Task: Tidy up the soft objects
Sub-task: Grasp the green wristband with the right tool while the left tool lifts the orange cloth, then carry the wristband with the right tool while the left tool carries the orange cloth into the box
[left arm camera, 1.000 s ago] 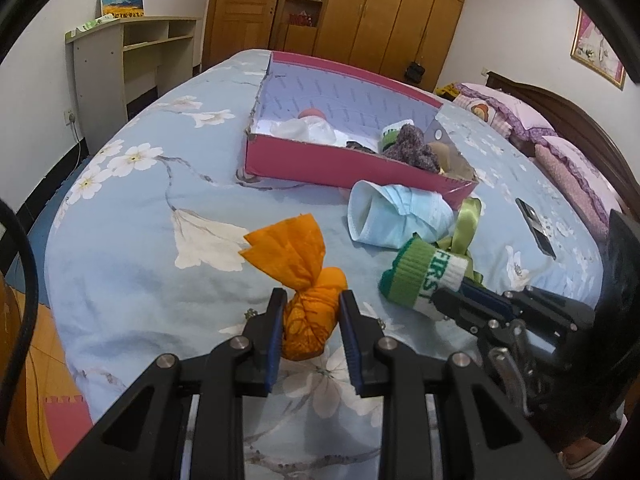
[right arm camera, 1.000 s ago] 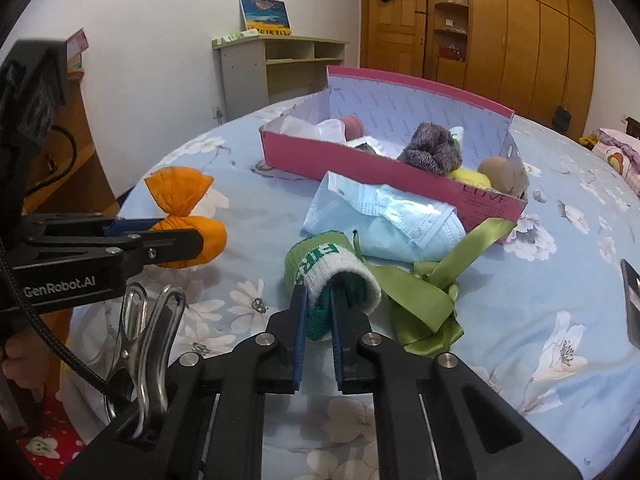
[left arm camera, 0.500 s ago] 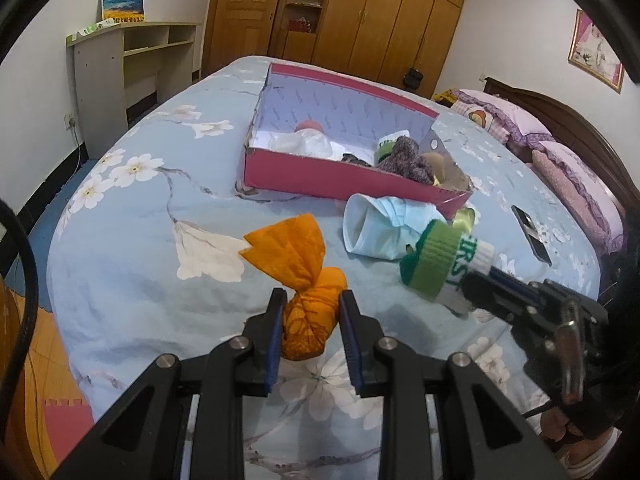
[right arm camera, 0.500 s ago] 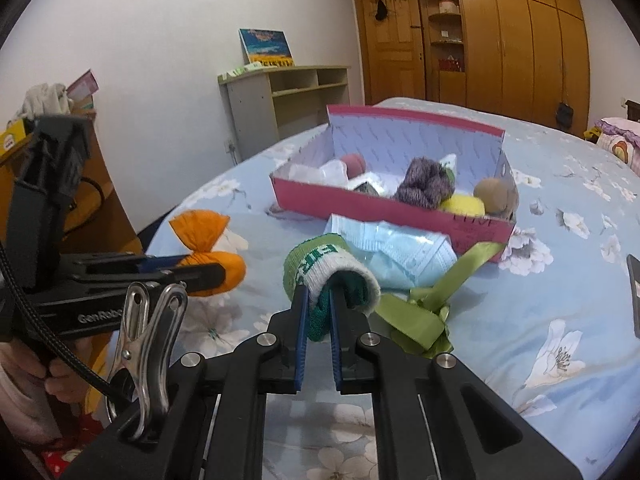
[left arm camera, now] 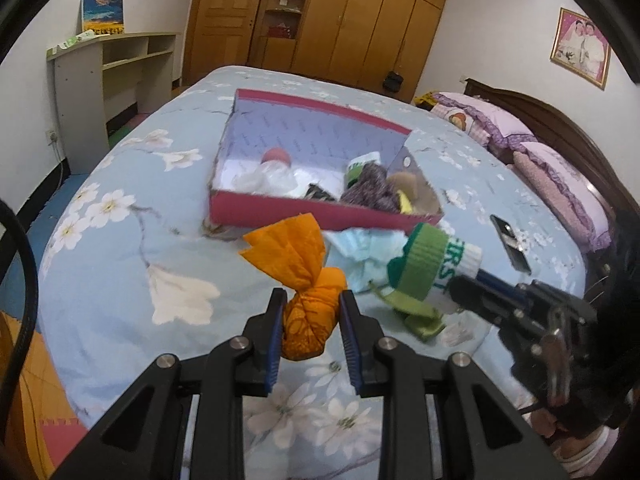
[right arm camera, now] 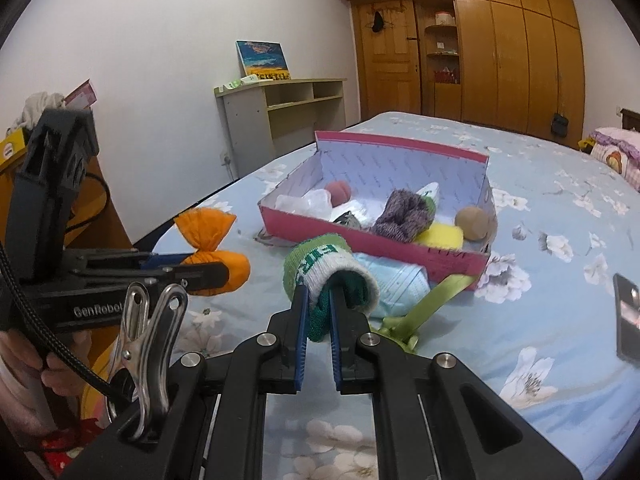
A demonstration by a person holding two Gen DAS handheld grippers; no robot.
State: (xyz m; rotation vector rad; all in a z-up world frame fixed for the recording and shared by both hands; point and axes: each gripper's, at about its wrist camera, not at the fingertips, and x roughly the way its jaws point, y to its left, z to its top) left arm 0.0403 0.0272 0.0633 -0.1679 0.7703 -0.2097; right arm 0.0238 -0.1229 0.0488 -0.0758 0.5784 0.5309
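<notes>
My left gripper (left arm camera: 311, 308) is shut on an orange cloth bundle (left arm camera: 310, 312) and holds it above the bed; the bundle also shows in the right wrist view (right arm camera: 216, 256). My right gripper (right arm camera: 319, 300) is shut on a green and white sock (right arm camera: 320, 268), lifted off the bed; the sock shows at the right of the left wrist view (left arm camera: 432, 268). The pink box (left arm camera: 280, 208) lies ahead on the blue floral bedspread and holds several soft items, among them a purple knit piece (right arm camera: 404, 216) and a yellow sponge (right arm camera: 440, 236).
A light blue face mask (left arm camera: 360, 256) and a green ribbon (right arm camera: 432, 300) lie on the bed in front of the box. A black phone (right arm camera: 628, 316) lies to the right. A shelf desk (left arm camera: 104, 80), wardrobes and pillows (left arm camera: 560, 184) ring the bed.
Both grippers have risen with their loads. The sock has come up off the bed and the box now shows from higher up.
</notes>
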